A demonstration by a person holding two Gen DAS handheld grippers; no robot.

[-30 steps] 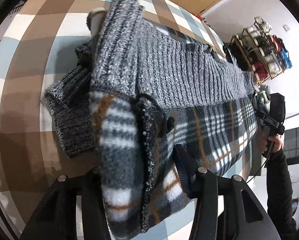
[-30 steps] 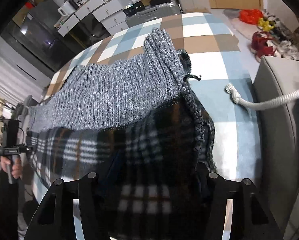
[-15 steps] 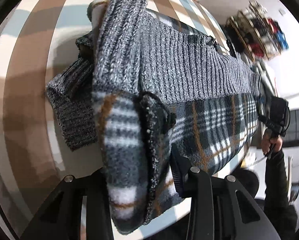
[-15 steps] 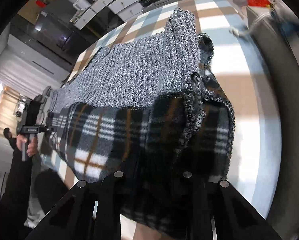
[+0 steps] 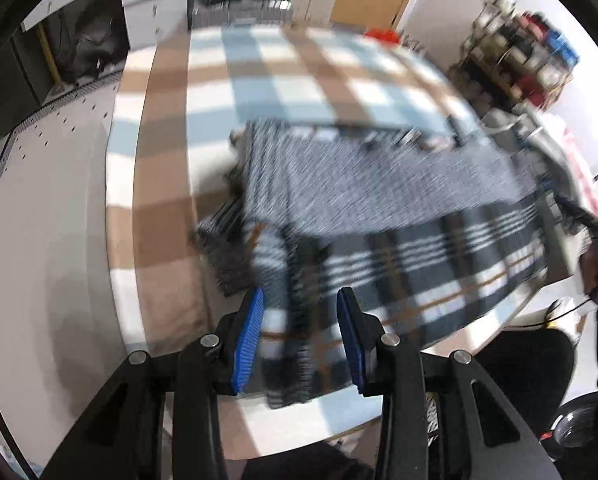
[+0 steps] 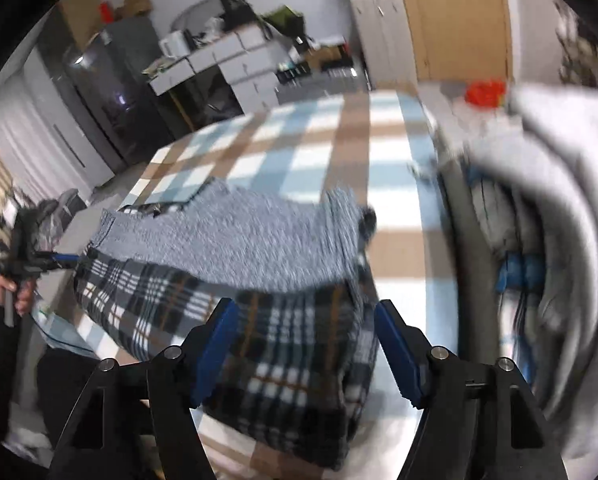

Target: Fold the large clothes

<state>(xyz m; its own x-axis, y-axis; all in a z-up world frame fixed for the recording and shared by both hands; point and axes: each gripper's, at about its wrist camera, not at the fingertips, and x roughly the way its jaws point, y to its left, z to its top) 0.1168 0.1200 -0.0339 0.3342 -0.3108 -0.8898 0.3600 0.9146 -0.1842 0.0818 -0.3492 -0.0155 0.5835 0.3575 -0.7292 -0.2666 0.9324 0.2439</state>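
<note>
In the left wrist view, the left gripper (image 5: 301, 334) has lifted back from the folded plaid-lined knit garment (image 5: 379, 216); its blue fingers (image 5: 249, 340), clenched on the near corner a moment ago, now stand apart with the plaid edge lying loose between and just beyond them on the checked bench (image 5: 227, 92). In the right wrist view, the right gripper (image 6: 307, 346) is opening, its fingers (image 6: 215, 344) released either side of the garment's (image 6: 259, 248) near end, so I judge this fold laid down.

Ribbed knit garment (image 5: 371, 184) with fleecy lining
</note>
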